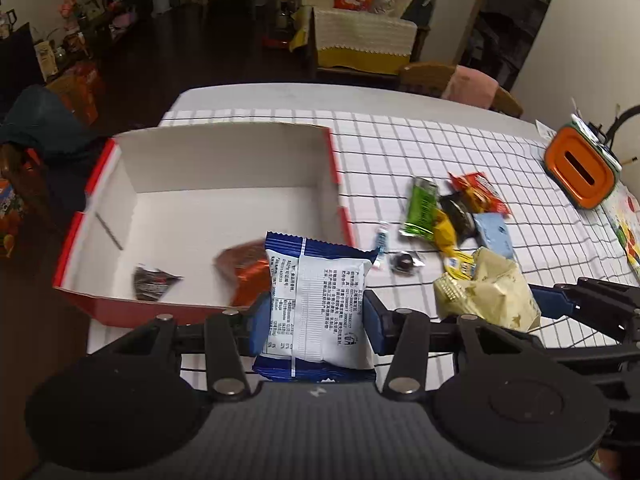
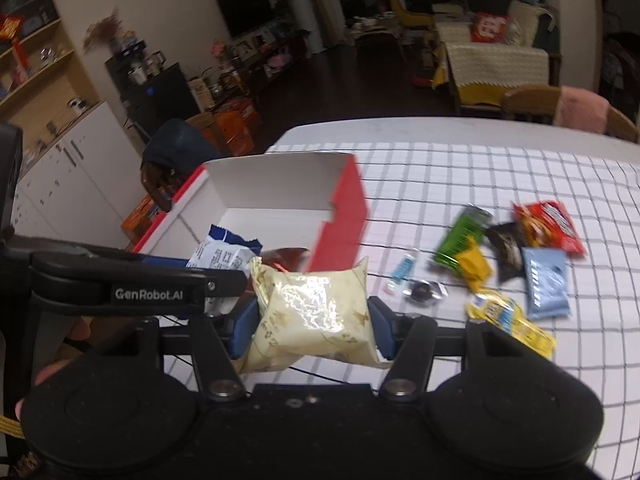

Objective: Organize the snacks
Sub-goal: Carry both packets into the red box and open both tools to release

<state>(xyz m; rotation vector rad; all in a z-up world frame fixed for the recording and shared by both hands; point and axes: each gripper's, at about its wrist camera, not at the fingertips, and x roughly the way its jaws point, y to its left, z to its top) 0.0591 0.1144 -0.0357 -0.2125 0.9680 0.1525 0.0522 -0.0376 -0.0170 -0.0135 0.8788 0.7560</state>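
On the checked worktop (image 1: 420, 140) stands an open red-and-white box (image 1: 224, 168), and only two snacks lie inside it: a small dark packet (image 1: 154, 282) and an orange-brown packet (image 1: 244, 270). Both tongs are loaded. The left tongs (image 1: 314, 316) clamp a blue-and-white packet (image 1: 320, 300) just in front of the box's near wall, and the right tongs (image 2: 312, 320) clamp a cream-gold packet (image 2: 316, 316) beside them. Still loose on the cloth to the right of the box are a green packet (image 1: 420, 208), a red packet (image 1: 478, 192), a black packet (image 1: 456, 212), a pale blue packet (image 1: 494, 234), two yellow packets, a little blue candy (image 1: 382, 240) and a dark wrapped sweet (image 1: 404, 262). By my count the sorting is in its early part: two in, two in hand, some eight left.
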